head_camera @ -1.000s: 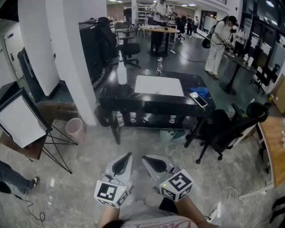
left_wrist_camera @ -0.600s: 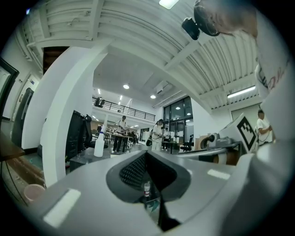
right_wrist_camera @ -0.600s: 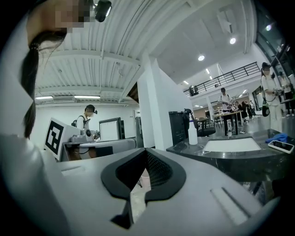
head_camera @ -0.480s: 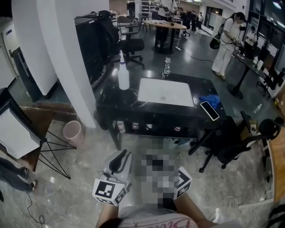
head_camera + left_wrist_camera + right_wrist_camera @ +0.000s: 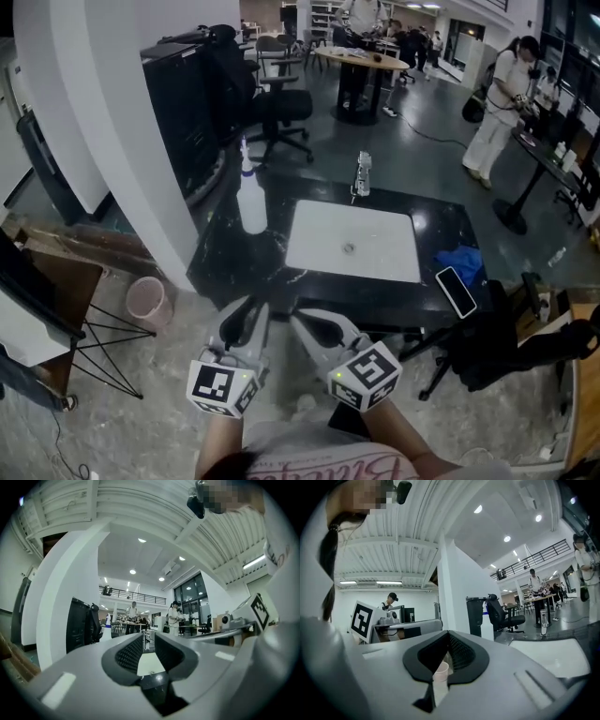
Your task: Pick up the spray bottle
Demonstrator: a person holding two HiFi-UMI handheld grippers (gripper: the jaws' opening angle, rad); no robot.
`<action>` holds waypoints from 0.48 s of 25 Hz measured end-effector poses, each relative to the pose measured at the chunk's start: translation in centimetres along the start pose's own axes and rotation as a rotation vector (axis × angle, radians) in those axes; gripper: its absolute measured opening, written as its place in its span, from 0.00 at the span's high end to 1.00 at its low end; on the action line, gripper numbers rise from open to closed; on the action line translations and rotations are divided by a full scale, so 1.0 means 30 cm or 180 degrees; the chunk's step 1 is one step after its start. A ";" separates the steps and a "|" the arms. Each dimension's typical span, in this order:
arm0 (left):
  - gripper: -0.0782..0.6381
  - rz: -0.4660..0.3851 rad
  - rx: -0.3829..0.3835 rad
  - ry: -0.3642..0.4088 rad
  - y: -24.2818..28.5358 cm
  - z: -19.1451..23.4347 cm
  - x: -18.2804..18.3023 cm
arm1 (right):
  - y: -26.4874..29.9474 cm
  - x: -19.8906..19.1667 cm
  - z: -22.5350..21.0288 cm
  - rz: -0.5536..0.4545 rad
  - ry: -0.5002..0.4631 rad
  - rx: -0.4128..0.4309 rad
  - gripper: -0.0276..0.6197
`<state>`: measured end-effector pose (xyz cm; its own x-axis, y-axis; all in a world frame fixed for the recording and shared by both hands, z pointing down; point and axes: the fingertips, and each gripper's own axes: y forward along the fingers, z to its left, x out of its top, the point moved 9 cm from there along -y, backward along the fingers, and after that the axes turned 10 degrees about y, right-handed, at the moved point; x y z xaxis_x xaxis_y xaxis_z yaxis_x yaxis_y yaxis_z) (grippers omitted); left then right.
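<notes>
The white spray bottle [image 5: 251,202] with a blue collar stands upright at the far left of the black table [image 5: 225,262], next to a white board [image 5: 353,242]. Both grippers are held level over the floor just short of the table's near edge, well away from the bottle. My left gripper [image 5: 248,314] has its jaws opening, with a narrow gap and nothing between them [image 5: 148,641]; the bottle [image 5: 108,627] shows small to their left. My right gripper [image 5: 302,323] has its tips together and holds nothing [image 5: 449,637]; the bottle [image 5: 487,620] stands beyond it to the right.
On the table are a clear bottle [image 5: 362,175], a blue cloth [image 5: 466,260] and a phone [image 5: 457,292]. A black office chair [image 5: 487,347] stands at the table's right. A pink bin [image 5: 148,298] and a white pillar [image 5: 112,112] are at left. People stand far behind.
Both grippers have moved forward to the table, which now looks much larger and nearer. The left jaws have parted a little.
</notes>
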<state>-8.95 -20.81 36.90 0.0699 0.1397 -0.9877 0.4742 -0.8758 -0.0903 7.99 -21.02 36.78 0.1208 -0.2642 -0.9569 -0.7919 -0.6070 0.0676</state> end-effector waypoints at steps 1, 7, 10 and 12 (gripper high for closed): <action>0.78 0.0000 0.0017 0.0006 0.030 0.016 -0.005 | 0.021 0.007 -0.025 0.0013 -0.0003 0.0015 0.95; 0.75 0.0105 0.0046 -0.0011 0.183 0.129 -0.047 | 0.152 0.027 -0.144 0.0077 0.0082 0.0063 0.95; 0.73 0.0139 0.0071 0.0059 0.266 0.204 -0.062 | 0.223 0.044 -0.193 0.0062 0.0090 0.0070 0.95; 0.69 0.0170 0.0049 0.0114 0.339 0.263 -0.073 | 0.280 0.061 -0.231 0.0041 0.0097 0.0046 0.95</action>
<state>-11.21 -33.68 37.13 0.1262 0.1087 -0.9860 0.4556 -0.8893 -0.0397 5.72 -31.80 37.56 0.1286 -0.2947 -0.9469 -0.8019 -0.5926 0.0755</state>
